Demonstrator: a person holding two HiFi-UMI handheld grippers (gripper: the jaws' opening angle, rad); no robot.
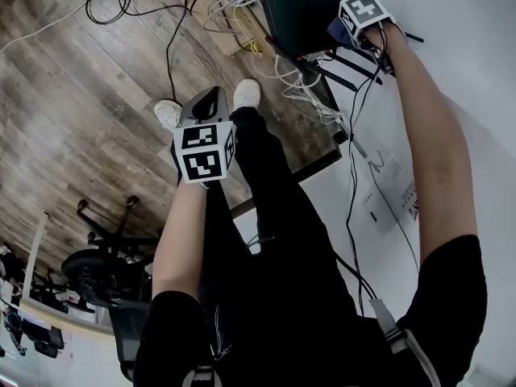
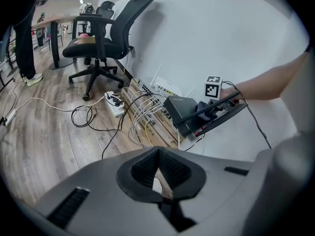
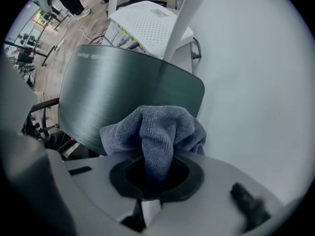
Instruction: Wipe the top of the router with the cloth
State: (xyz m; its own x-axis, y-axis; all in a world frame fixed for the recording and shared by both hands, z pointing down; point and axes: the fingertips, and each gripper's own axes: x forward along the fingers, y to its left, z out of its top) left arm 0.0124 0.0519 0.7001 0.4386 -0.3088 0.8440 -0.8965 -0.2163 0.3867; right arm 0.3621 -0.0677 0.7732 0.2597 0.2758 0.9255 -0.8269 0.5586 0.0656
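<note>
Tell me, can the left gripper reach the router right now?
Probably not from there: the left gripper hangs low by the leg, far from the router, where the right gripper holds the cloth. Nothing seems to block the way, though.

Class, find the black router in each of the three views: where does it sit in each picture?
Head view: the black router is at top, right of centre.
Left gripper view: mid-frame, just right of centre.
Right gripper view: fills centre-left.
Landmark: the grey cloth at its near edge.
</note>
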